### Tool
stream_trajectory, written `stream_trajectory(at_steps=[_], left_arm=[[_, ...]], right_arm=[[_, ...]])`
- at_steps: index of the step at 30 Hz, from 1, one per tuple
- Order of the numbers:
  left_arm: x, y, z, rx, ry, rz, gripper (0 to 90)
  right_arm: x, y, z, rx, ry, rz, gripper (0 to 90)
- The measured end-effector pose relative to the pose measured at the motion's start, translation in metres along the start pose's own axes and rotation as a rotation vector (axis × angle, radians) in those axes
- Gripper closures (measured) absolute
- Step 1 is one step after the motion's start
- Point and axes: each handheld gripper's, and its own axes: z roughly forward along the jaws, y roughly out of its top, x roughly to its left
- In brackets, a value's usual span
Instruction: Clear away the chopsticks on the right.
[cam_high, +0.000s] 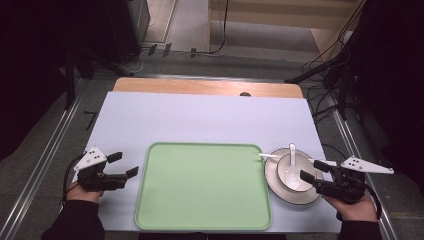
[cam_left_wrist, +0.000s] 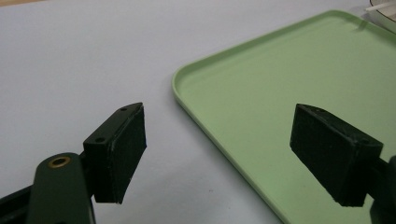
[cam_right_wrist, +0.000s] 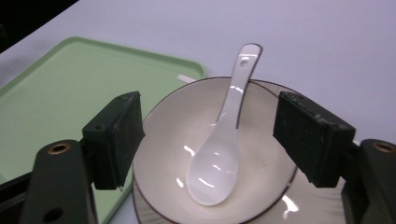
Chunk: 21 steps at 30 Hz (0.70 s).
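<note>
Counting what lies on the desk (cam_high: 200, 117): one green tray (cam_high: 204, 185), one plate (cam_high: 272, 175), one bowl (cam_high: 287, 162) on that plate, one white soup spoon (cam_high: 292, 170) in the bowl, and what looks like a thin white stick (cam_high: 268, 156) lying across the plate's far left rim. Two grippers are in hand. The right gripper (cam_high: 314, 171) hovers at the bowl's near right side, its jaws spread wide with nothing pinched; in the right gripper view the bowl (cam_right_wrist: 187, 140) and spoon (cam_right_wrist: 219, 158) sit between and beyond the two pads, untouched. The spoon's long axis runs from near to far across the desk: its scoop rests in the bottom of the bowl and its handle rises over the far rim, pointing away from the person. The bowl and plate stand just right of the tray. The left gripper (cam_high: 123, 164) rests at the tray's left edge, jaws spread and empty, aimed toward the tray (cam_left_wrist: 280, 93).
</note>
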Motion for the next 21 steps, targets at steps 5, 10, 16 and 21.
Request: stream_trajectory(at_steps=[5,10,16,21], left_arm=[[0.0,0.0,0.001,0.006,-0.001,0.004,18.5],[0.0,0.0,0.001,0.005,-0.001,0.003,18.5],[-0.001,0.0,0.002,0.003,-0.007,-0.001,18.5],[-0.001,0.0,0.002,0.003,-0.005,0.001,18.5]], right_arm=[[-0.013,0.003,0.0,0.006,-0.064,0.048,30.0],[-0.028,0.005,-0.001,-0.01,-0.129,0.077,35.1],[-0.046,0.008,0.006,0.003,-0.196,0.114,44.4],[-0.056,0.008,0.016,0.036,-0.226,0.114,56.9]])
